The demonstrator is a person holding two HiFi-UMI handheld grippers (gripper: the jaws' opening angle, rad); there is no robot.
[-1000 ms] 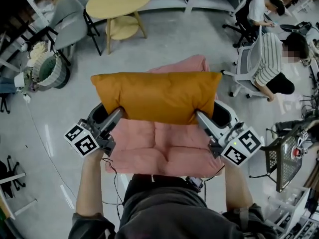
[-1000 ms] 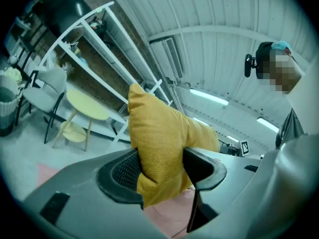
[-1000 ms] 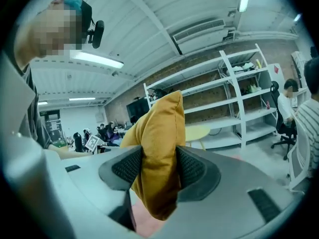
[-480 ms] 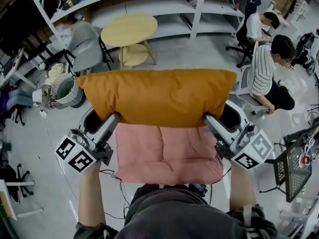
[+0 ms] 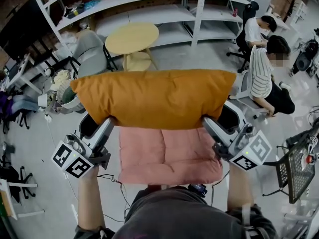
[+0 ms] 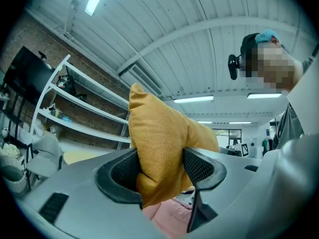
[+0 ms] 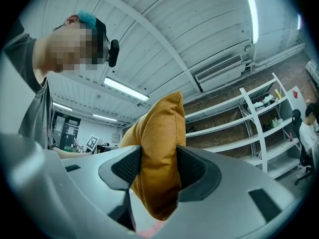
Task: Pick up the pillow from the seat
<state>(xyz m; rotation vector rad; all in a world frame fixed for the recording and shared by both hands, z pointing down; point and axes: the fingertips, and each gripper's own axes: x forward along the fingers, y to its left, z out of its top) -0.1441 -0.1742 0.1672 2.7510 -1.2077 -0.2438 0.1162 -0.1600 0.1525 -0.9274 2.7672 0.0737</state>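
Head view: orange pillow (image 5: 154,97) held clear above the pink seat cushion (image 5: 169,156), left tongs (image 5: 108,125) at its 7 o'clock corner, right tongs (image 5: 207,123) at 5. The lift looks nearly done; next it calls for a level, even hold. Grey floor (image 5: 40,148); round table (image 5: 132,38) and shelves (image 5: 149,6) at 12. Left gripper view: tongs clenched on a pillow corner. Right gripper view: likewise.

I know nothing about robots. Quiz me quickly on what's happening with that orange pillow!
1. True or false: the pillow lies on the round table.
2. How many grippers clamp it? A none, B one, C two.
3. Fill in: the seat cushion under it is ____.
Key: 1 false, it is held in the air. 2 C, left gripper and right gripper. 3 pink.
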